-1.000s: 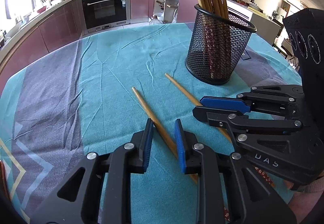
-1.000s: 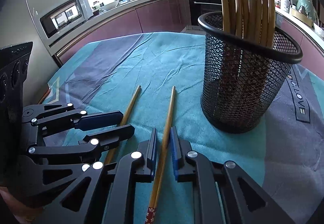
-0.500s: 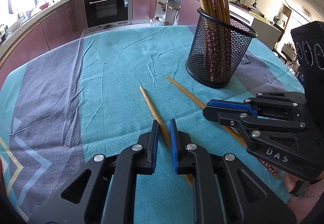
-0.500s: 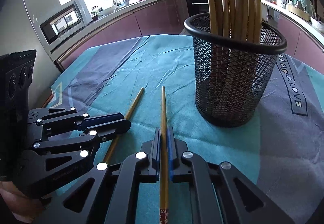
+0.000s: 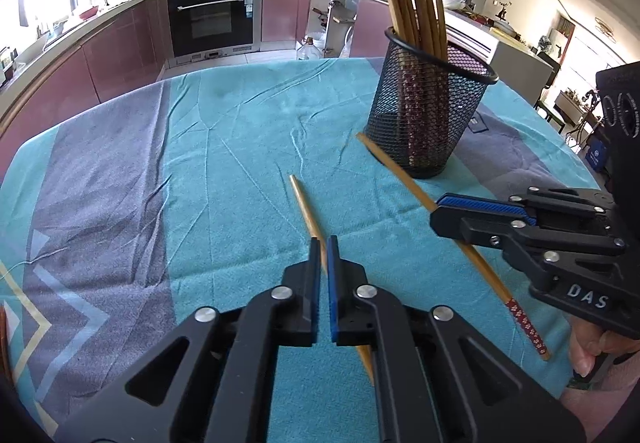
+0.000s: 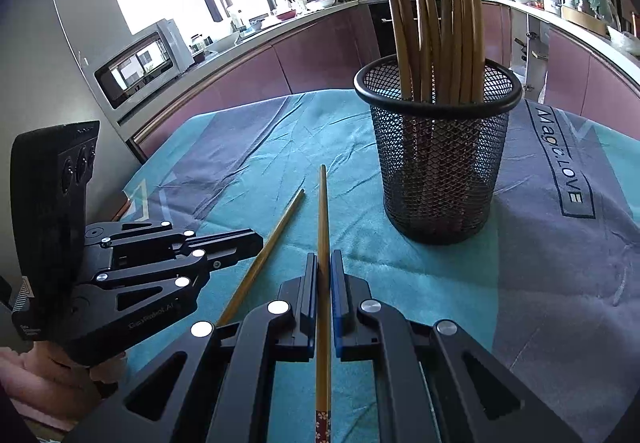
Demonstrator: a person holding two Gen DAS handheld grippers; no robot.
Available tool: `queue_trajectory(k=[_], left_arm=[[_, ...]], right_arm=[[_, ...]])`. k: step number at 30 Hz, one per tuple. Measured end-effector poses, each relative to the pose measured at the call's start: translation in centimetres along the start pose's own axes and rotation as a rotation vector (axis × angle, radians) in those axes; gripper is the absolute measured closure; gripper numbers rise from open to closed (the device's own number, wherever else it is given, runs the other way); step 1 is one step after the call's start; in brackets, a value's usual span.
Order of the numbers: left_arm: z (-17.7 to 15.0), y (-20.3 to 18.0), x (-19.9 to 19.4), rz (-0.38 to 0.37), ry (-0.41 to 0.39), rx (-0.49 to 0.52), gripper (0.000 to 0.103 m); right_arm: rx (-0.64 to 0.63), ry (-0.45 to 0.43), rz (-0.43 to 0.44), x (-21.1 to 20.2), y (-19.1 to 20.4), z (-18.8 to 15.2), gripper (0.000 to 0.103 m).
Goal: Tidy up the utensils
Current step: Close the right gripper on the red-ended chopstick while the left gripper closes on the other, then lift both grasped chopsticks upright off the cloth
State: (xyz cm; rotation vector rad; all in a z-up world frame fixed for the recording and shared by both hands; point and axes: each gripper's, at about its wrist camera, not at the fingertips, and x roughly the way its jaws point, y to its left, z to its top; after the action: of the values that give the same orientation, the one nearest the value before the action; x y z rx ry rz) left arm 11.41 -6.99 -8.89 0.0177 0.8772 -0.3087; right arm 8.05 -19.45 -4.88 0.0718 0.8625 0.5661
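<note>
Two wooden chopsticks are in play on the teal cloth. My left gripper (image 5: 323,243) is shut on one chopstick (image 5: 303,203), whose tip points away from me. My right gripper (image 6: 324,259) is shut on the other chopstick (image 6: 323,211), lifted off the cloth and pointing past the left side of the black mesh holder (image 6: 440,163). The holder stands upright with several chopsticks in it. In the left wrist view the right gripper (image 5: 444,209) holds its chopstick (image 5: 394,171) near the holder (image 5: 428,115). In the right wrist view the left gripper (image 6: 256,239) grips its chopstick (image 6: 276,231).
The table is covered by a teal and grey cloth (image 5: 200,163) with a "Magic LOVE" print (image 6: 560,159). Kitchen counters, an oven (image 5: 212,19) and a microwave (image 6: 140,63) lie beyond the table edge.
Both grippers closed from part open onto their chopsticks. Both have lifted a little and pulled back, and the right chopstick now sits raised off the cloth.
</note>
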Motion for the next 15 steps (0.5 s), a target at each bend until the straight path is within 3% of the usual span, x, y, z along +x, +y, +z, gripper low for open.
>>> queue_trajectory(k=[3,5,15], left_arm=[[-0.1,-0.1,0.4,0.018,0.011,0.009,0.085],[-0.1,-0.2,0.8,0.017,0.018,0.016,0.085],[-0.1,-1.1,1.3,0.038,0.014,0.035,0.093]], right_arm=[[-0.002,0.002,0.001,0.0,0.0,0.0,0.098],[-0.003,0.005,0.0,0.0,0.0,-0.1,0.098],[-0.001,0.001,0.0,0.0,-0.1,-0.4,0.098]])
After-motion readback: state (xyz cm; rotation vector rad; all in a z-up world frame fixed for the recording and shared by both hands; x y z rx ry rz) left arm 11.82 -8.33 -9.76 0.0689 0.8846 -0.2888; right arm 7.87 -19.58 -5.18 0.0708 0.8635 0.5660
